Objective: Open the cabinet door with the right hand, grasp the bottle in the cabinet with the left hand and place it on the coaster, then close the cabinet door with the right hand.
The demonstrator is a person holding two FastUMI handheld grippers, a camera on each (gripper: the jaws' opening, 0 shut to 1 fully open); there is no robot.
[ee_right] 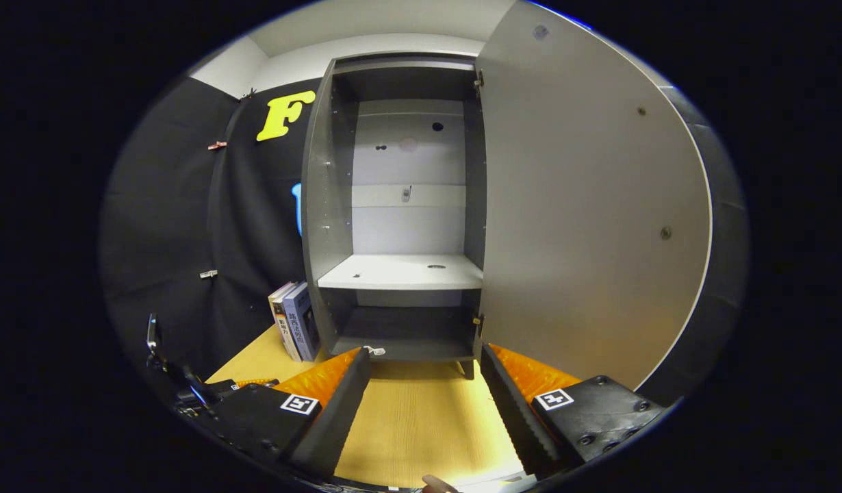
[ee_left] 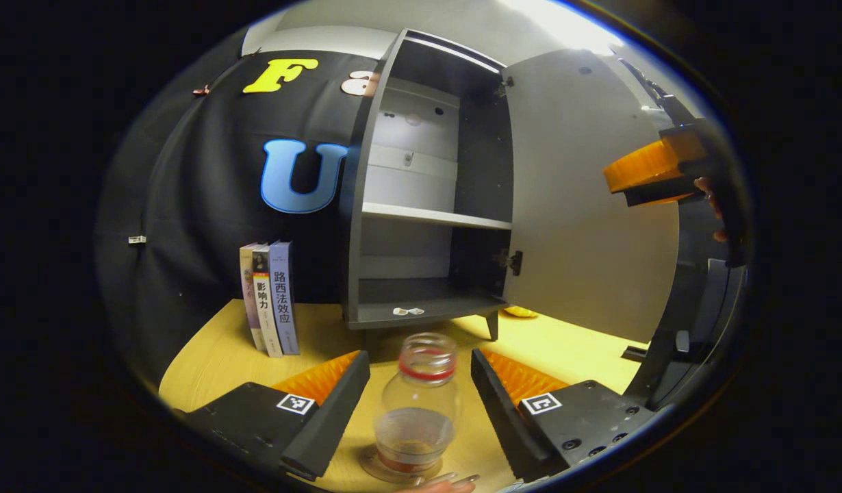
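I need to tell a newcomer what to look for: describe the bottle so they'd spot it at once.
Start at the grey cabinet with its door swung open. On the yellow table in front of it stands the bottle, on a coaster, between the open left tongs. It is clear glass with a red band at its neck.

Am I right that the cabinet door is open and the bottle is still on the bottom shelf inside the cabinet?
Not quite. The cabinet door is open, but the bottle is out of the cabinet: the left gripper view shows it standing on the coaster on the table, between the open fingers of the left gripper.
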